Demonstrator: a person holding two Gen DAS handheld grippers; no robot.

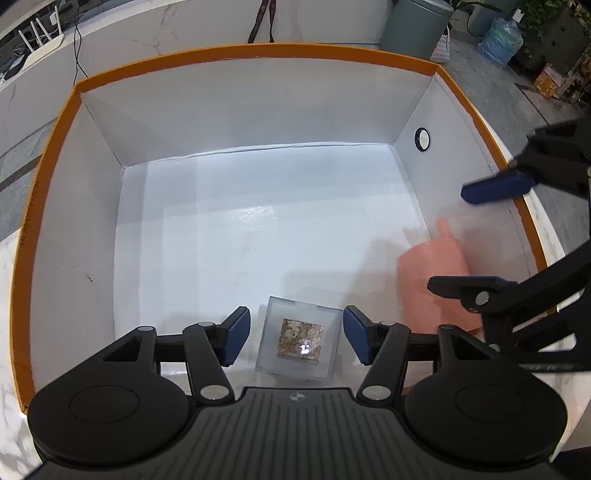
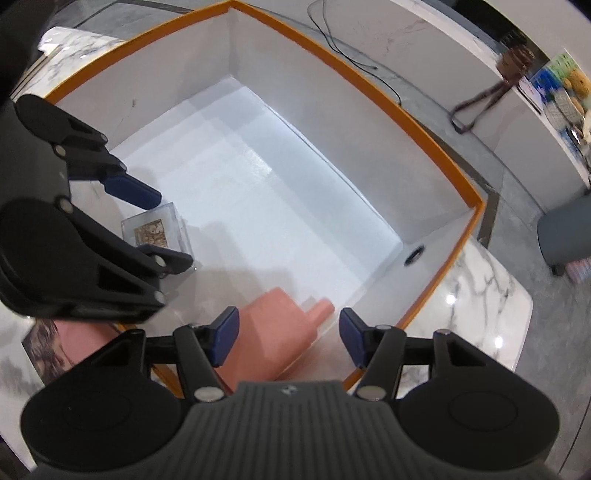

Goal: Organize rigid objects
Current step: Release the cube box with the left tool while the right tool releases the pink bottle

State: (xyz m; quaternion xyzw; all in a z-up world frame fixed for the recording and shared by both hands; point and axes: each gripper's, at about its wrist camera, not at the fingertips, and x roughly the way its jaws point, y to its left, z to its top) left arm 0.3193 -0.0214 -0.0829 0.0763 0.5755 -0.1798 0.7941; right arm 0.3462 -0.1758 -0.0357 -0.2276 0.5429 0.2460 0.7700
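A large white box with an orange rim (image 1: 258,50) fills both views; it shows in the right wrist view (image 2: 373,88) too. A clear cube with a brown patterned core (image 1: 299,341) lies on the box floor at the near side, also seen in the right wrist view (image 2: 157,230). My left gripper (image 1: 295,338) is open, its pads apart on either side of the cube without touching. A pink bottle (image 1: 432,280) lies on its side in the near right corner. My right gripper (image 2: 288,338) is open above the pink bottle (image 2: 280,332); it also shows in the left wrist view (image 1: 491,236).
A round black-ringed hole (image 1: 422,139) sits in the box's right wall. The box stands on a white marble table (image 2: 476,295). A black cable (image 2: 351,48), a grey bin (image 1: 413,26) and shelves with clutter lie beyond. A dark printed card (image 2: 44,345) lies outside the box.
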